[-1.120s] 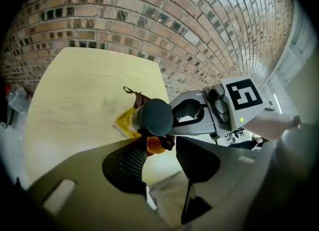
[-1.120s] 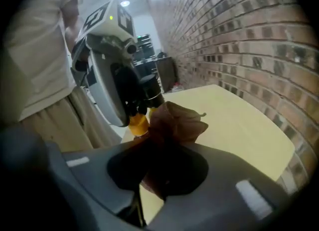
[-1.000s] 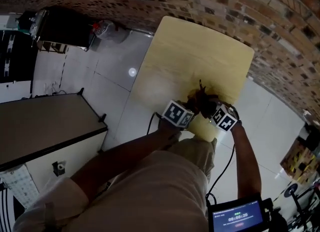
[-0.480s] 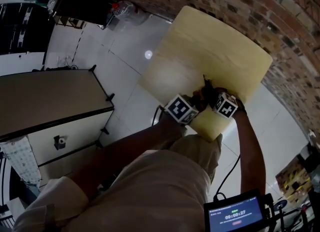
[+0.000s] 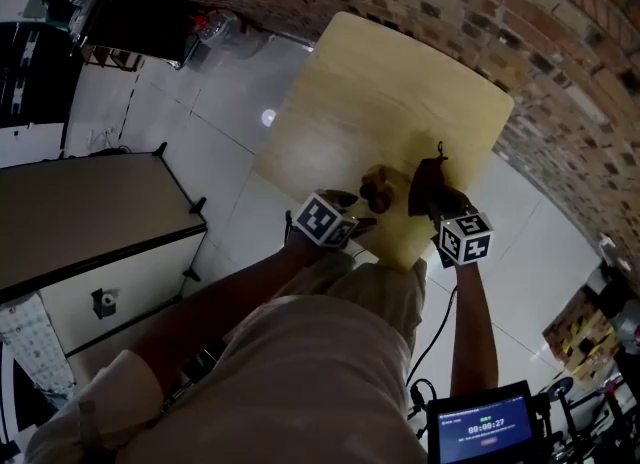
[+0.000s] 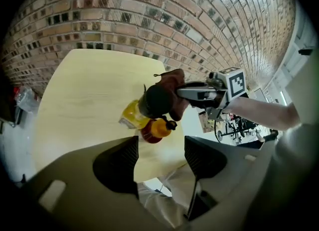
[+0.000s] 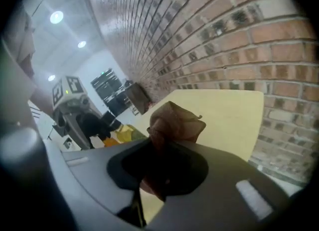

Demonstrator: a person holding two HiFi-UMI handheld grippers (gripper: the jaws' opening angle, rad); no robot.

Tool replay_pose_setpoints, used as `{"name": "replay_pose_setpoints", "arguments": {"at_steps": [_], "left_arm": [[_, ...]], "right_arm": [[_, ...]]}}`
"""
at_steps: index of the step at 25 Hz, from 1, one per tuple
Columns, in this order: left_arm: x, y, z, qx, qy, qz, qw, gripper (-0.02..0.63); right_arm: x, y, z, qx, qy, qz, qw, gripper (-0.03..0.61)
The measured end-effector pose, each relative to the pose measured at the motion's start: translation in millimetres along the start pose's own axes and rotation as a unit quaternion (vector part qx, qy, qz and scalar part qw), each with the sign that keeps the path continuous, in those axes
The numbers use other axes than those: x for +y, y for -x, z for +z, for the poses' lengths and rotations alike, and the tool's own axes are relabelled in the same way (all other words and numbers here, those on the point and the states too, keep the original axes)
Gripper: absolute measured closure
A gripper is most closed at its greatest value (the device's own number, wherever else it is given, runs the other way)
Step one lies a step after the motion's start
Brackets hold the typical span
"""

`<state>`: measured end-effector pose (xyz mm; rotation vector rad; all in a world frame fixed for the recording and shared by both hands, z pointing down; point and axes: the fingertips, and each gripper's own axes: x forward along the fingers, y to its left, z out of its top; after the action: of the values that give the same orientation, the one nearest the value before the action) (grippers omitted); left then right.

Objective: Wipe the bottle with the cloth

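Observation:
A yellow bottle (image 5: pixel 377 188) with an orange cap (image 6: pixel 158 128) is on the pale wooden table (image 5: pixel 390 92), near its front edge. Just short of it, my left gripper (image 5: pixel 352 212) has just been opening. Its jaws stand wide apart with nothing between them, and the bottle (image 6: pixel 134 117) shows beyond the pads (image 6: pixel 117 166). Right of the bottle, my right gripper (image 5: pixel 441 204) is shut on a crumpled brown cloth (image 5: pixel 429 182). The cloth (image 7: pixel 174 121) bunches out past that gripper's jaws. From the right gripper view, the left gripper (image 7: pixel 82 118) and the bottle (image 7: pixel 121 134) appear at the left.
A brick wall (image 5: pixel 520 12) runs behind and to the right of the table. A white cabinet with a dark top (image 5: pixel 80 242) stands on the tiled floor at the left. A small screen (image 5: pixel 480 427) is low at the right. A cable (image 5: pixel 432 337) hangs from the right gripper.
My left gripper has let go of the bottle, opened and drawn back toward the table's front edge. My right gripper has swung away to the right with the cloth. The two grippers are now apart.

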<state>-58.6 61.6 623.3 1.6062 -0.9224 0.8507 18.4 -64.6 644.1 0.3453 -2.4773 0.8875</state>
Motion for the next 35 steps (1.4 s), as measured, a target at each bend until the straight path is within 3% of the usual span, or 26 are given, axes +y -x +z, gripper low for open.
{"name": "replay_pose_setpoints", "arguments": {"at_steps": [4, 9, 12, 17, 19, 22, 27, 32, 35], "left_arm": [[13, 23, -10, -0.05, -0.006, -0.013, 0.9987, 0.301], [21, 69, -30, -0.128, 0.0, -0.026, 0.9914, 0.334], [23, 102, -32, -0.197, -0.009, -0.033, 0.9797, 0.409], [20, 171, -56, -0.303, -0.044, -0.024, 0.9517, 0.581], [18, 198, -78, -0.33, -0.06, -0.025, 0.9419, 0.597], [23, 220, -125, -0.342, -0.079, -0.031, 0.9357, 0.595], [39, 235, -200, -0.339, -0.072, -0.039, 0.9373, 0.595], [42, 243, -231, -0.346, -0.056, -0.051, 0.9352, 0.595], [29, 236, -242, -0.332, -0.081, -0.062, 0.9376, 0.595]], "right_arm": [[23, 48, 23, -0.072, -0.035, -0.039, 0.996, 0.517], [84, 95, 58, -0.145, -0.014, -0.074, 0.987, 0.517], [126, 124, 80, -0.196, 0.003, -0.099, 0.976, 0.517], [209, 160, 86, -0.265, 0.014, -0.145, 0.953, 0.517], [247, 168, 77, -0.287, 0.01, -0.156, 0.945, 0.517], [302, 171, 52, -0.309, 0.006, -0.168, 0.936, 0.517], [369, 174, -7, -0.318, -0.007, -0.188, 0.929, 0.517], [395, 178, -54, -0.322, -0.028, -0.213, 0.922, 0.515], [401, 183, -75, -0.32, -0.035, -0.223, 0.92, 0.515]]}}
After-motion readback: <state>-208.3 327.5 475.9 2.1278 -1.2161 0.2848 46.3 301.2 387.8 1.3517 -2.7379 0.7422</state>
